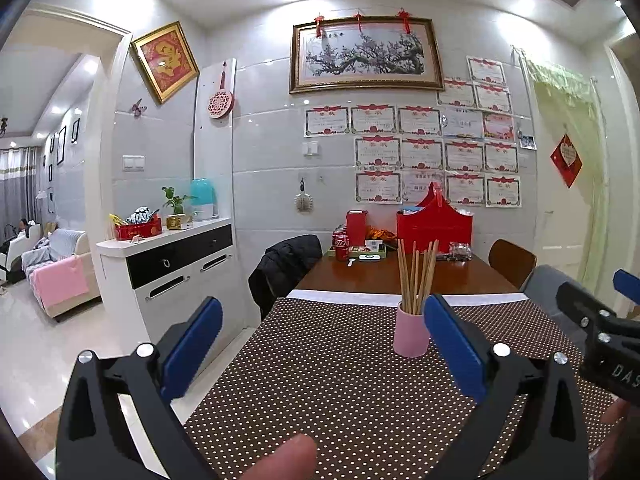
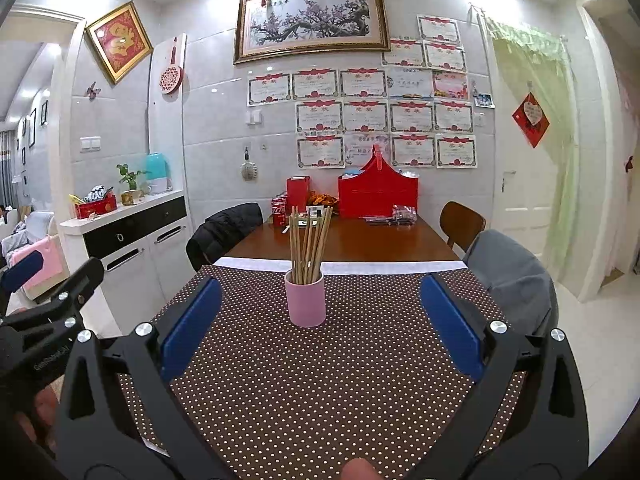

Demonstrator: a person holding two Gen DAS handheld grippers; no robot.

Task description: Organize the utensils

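Observation:
A pink cup (image 1: pixel 411 332) (image 2: pixel 305 298) stands upright on the brown dotted tablecloth (image 1: pixel 332 380) (image 2: pixel 320 380). Several wooden chopsticks (image 1: pixel 416 276) (image 2: pixel 309 244) stand in it. My left gripper (image 1: pixel 324 328) is open and empty, held above the near part of the cloth, with the cup just inside its right finger. My right gripper (image 2: pixel 320 308) is open and empty, with the cup between and beyond its fingers. Each gripper shows at the edge of the other's view: the right one in the left wrist view (image 1: pixel 600 320) and the left one in the right wrist view (image 2: pixel 48 280).
The far wooden table end (image 1: pixel 400 276) (image 2: pixel 352 240) holds red boxes (image 1: pixel 434 226) (image 2: pixel 378 196), cola cans (image 1: pixel 341 244) and small items. Chairs stand at both sides: one with a black jacket (image 1: pixel 286 268) (image 2: pixel 224 232), one with grey cloth (image 2: pixel 512 276). A white sideboard (image 1: pixel 176 272) stands left.

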